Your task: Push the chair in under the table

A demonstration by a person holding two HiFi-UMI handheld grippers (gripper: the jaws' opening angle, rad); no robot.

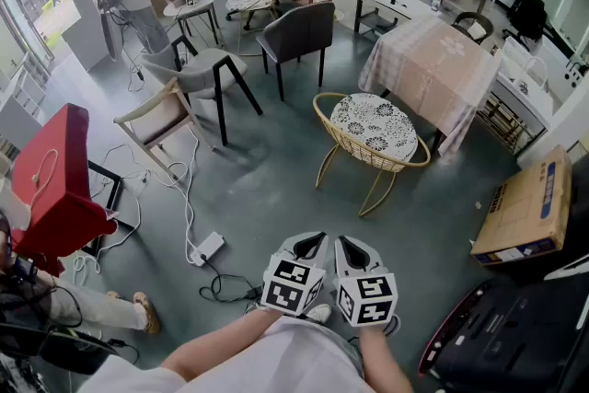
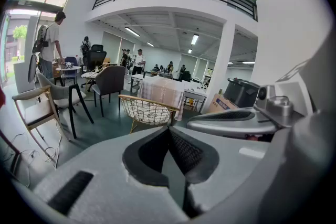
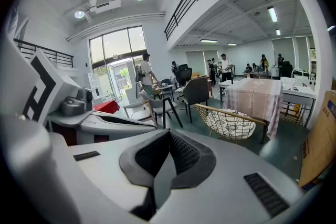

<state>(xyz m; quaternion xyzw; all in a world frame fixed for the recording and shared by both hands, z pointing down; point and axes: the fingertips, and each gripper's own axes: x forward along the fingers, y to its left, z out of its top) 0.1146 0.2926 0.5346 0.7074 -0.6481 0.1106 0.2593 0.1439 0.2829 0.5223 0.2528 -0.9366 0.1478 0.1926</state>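
Note:
A gold wire chair (image 1: 371,135) with a patterned white cushion stands on the grey floor, pulled out from the table draped in a pink checked cloth (image 1: 431,67) behind it to the right. The chair (image 2: 147,110) and the clothed table (image 2: 164,90) also show in the left gripper view, and again as chair (image 3: 229,122) and table (image 3: 262,96) in the right gripper view. My left gripper (image 1: 311,245) and right gripper (image 1: 352,248) are held side by side, well short of the chair. Both are shut with nothing between their jaws.
A dark grey chair (image 1: 301,34), a grey chair (image 1: 204,72) and a beige wooden chair (image 1: 156,118) stand to the left. A power strip (image 1: 206,248) with cables lies on the floor. A cardboard box (image 1: 530,208) sits at the right, a red seat (image 1: 55,180) at the left. People stand at the back.

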